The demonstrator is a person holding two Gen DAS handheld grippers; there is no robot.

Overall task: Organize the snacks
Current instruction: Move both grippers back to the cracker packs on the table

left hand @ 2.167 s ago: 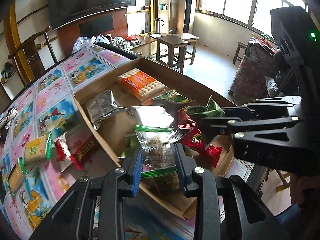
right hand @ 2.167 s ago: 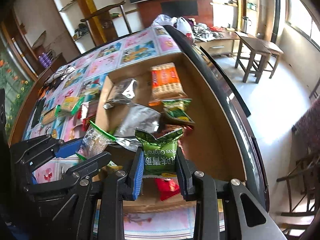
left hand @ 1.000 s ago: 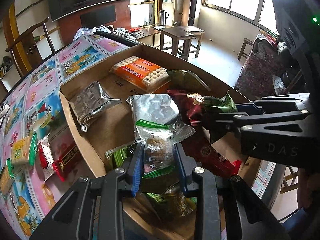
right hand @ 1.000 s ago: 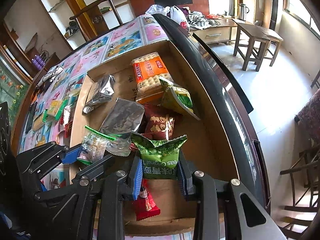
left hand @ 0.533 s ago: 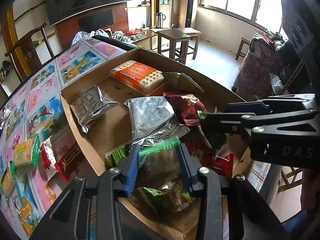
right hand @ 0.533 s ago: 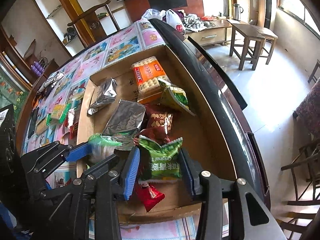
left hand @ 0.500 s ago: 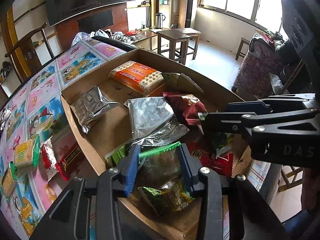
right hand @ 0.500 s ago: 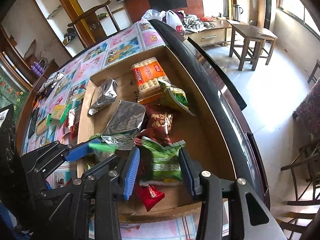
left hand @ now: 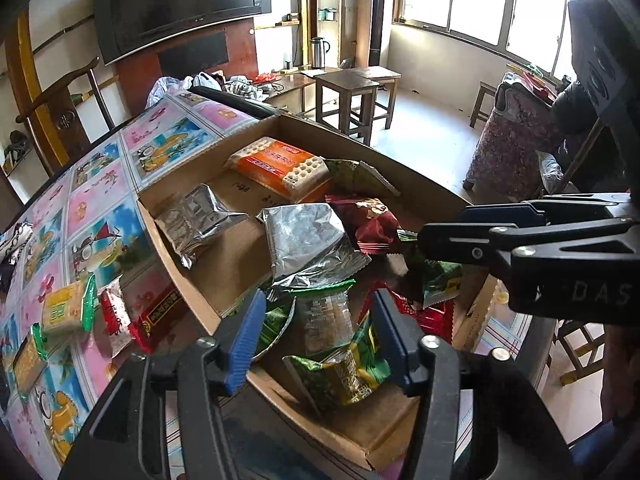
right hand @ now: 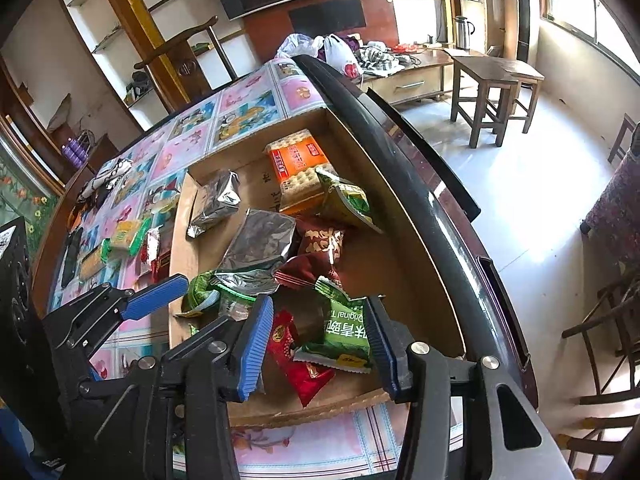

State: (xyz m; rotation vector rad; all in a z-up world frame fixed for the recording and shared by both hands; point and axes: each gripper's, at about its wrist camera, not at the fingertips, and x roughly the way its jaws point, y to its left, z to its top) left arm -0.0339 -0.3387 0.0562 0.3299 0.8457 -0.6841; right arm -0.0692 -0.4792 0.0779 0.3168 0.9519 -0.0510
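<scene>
A cardboard box (left hand: 224, 160) (right hand: 404, 224) on the table holds several snack packs. My left gripper (left hand: 316, 334) is open above the box's near end; a clear green-trimmed pack (left hand: 326, 312) lies loose between its fingers. My right gripper (right hand: 318, 338) is open too; a green pea pack (right hand: 340, 330) lies in the box between its fingers, beside a red pack (right hand: 298, 358). An orange cracker pack (left hand: 280, 166) (right hand: 298, 160) and silver packs (left hand: 304, 236) (right hand: 260, 242) lie farther in. The right gripper also shows in the left wrist view (left hand: 452, 240).
More snacks lie on the patterned tablecloth left of the box: yellow-green packs (left hand: 66, 308) (right hand: 126, 234) and red packs (left hand: 154, 316). The table's dark rim (right hand: 436, 184) runs along the box's right side. Stools (right hand: 492, 80) and floor lie beyond.
Both grippers carried their packs over the box, then opened. The clear pack and the green pea pack dropped into the box and now lie loose between the spread fingers.
</scene>
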